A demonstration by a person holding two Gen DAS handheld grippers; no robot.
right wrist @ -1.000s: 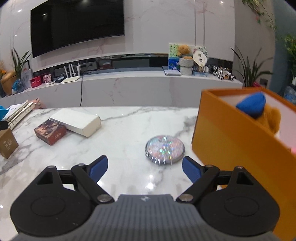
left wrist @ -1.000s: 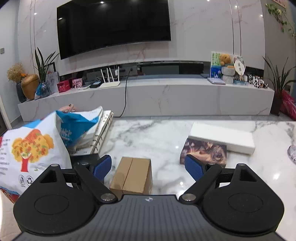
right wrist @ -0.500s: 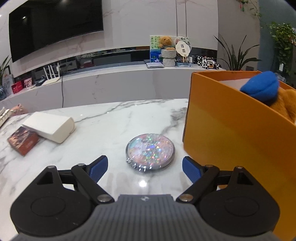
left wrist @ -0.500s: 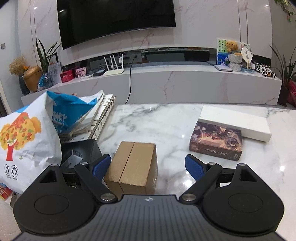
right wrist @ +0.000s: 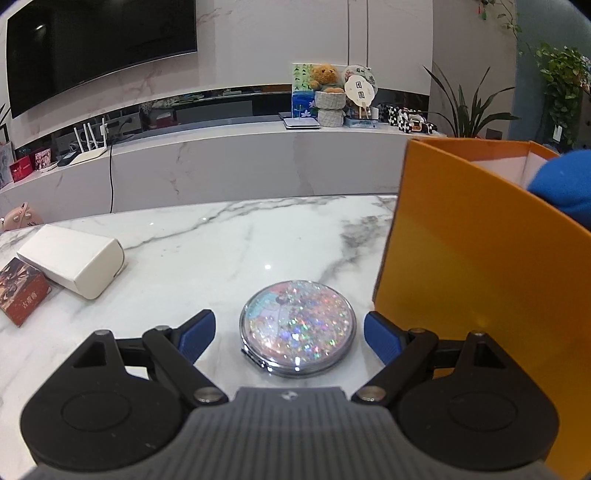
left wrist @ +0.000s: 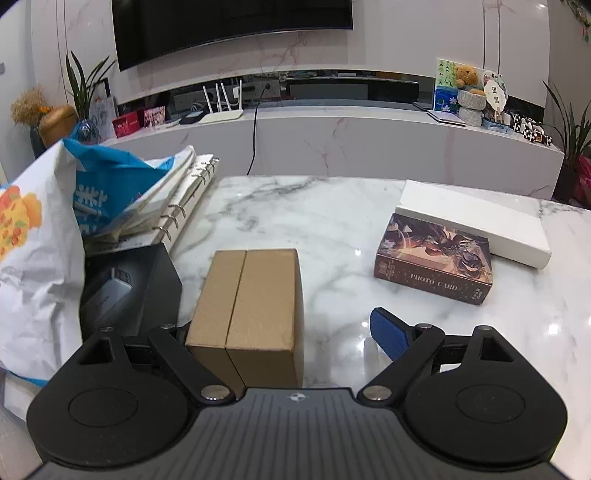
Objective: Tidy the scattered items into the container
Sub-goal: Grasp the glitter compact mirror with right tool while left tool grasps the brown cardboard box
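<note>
Two grippers work over one marble table point(left wrist: 332, 206). Between the spread blue fingers point(right wrist: 382, 334) of the right gripper point(right wrist: 286, 332) lies a round glitter compact mirror point(right wrist: 297, 326), flat on the table, with neither pad touching it. Just right of the mirror stands the orange container point(right wrist: 480, 266), its near wall upright, and a blue plush item point(right wrist: 565, 184) pokes above its rim. Far left in that view a white box point(right wrist: 70, 258) lies on the table with a photo card box point(right wrist: 20, 291) touching its near side.

Through the left wrist camera, the left gripper point(left wrist: 284, 328) has its fingers wide apart around the near end of a brown cardboard box point(left wrist: 251, 306). The right finger point(left wrist: 388, 332) stands clear of the cardboard; the left finger is hidden behind the box, so contact there cannot be told. Left of the cardboard box sits a black box point(left wrist: 129, 288), and beyond it a ring binder point(left wrist: 188, 199) under a blue and white plastic bag point(left wrist: 40, 240). Right of it, well apart, lie the photo card box point(left wrist: 432, 258) and the white box point(left wrist: 476, 221). Past the table a long white TV console point(left wrist: 369, 147) runs beneath a wall television point(left wrist: 229, 26).
</note>
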